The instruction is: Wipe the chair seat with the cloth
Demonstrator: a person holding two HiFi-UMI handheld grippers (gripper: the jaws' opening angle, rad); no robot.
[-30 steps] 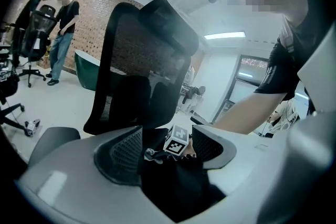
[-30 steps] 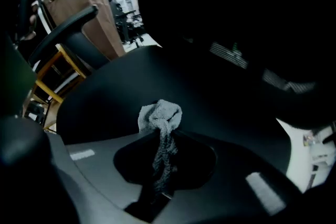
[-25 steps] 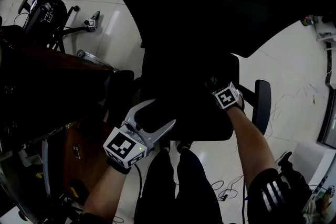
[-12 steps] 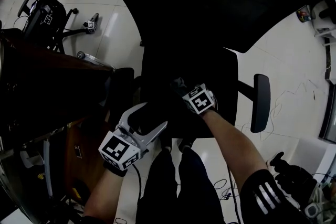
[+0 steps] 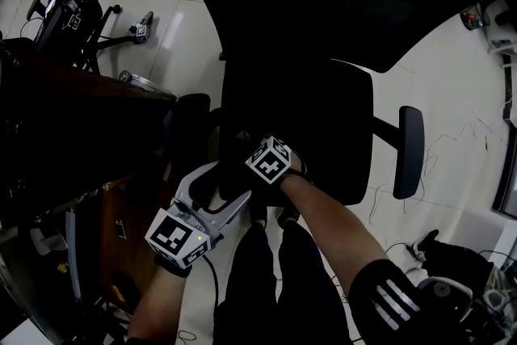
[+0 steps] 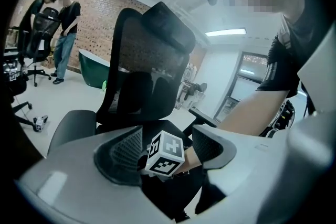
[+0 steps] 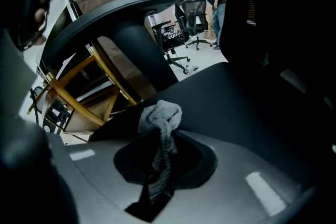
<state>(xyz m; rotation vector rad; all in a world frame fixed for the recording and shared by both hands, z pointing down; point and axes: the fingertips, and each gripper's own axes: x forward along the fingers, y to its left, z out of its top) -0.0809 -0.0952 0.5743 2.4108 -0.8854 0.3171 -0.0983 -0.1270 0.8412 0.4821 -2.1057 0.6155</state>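
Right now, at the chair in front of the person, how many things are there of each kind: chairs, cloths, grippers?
chair: 1
cloth: 1
grippers: 2, the left gripper open, the right gripper shut on the cloth
Total: 4

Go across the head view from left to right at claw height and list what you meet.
Dark table → left claw → chair seat → armrest.

Grey cloth [image 7: 160,117], black chair seat [image 7: 236,99], white floor [image 5: 187,24]
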